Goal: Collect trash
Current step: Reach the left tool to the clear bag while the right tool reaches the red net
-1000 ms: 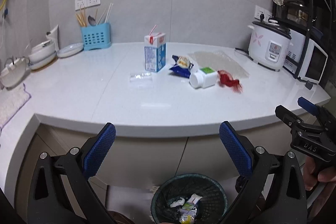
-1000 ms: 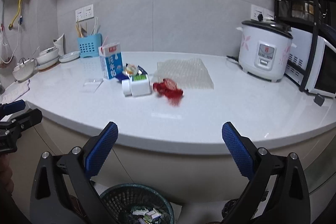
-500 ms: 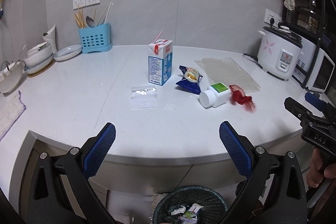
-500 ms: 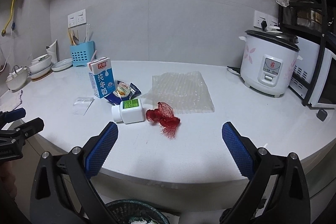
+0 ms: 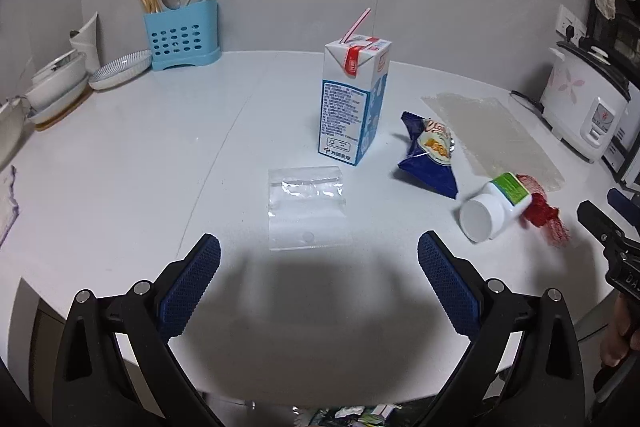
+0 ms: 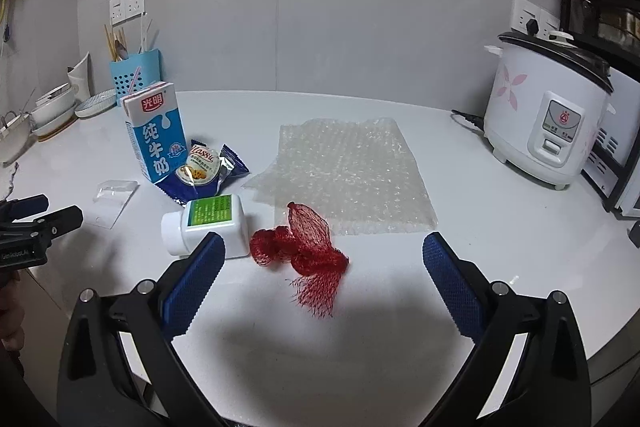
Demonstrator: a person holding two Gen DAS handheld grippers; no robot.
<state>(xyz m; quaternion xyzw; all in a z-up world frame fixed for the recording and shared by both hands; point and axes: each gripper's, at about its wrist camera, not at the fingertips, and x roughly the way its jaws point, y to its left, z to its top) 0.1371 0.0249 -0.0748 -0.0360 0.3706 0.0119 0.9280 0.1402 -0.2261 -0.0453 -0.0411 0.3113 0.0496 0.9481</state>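
I have both tools over the near edge of the white counter (image 5: 120,163), and neither holds anything. My left gripper (image 5: 319,267) is spread wide, its blue pads apart above the counter, with a clear plastic bag (image 5: 306,207) lying flat just ahead between them. Behind the bag a milk carton (image 5: 353,99) stands upright with a striped straw poking from its top. To its right a blue snack wrapper (image 5: 430,159) lies crumpled, then a white pill bottle (image 5: 494,205) on its side, cap toward me, touching a wad of red mesh netting (image 5: 542,213). My right gripper (image 6: 324,265) is also spread wide, and that red netting (image 6: 306,247) sits between its pads, close in front, not touched. The bottle (image 6: 208,221) lies just left of the netting, beside my left pad. A sheet of bubble wrap (image 6: 346,173) lies flat behind the netting, its near edge touching it. A rice cooker (image 6: 548,119) stands well off to the right, and a blue utensil holder (image 5: 182,35) sits by the wall.
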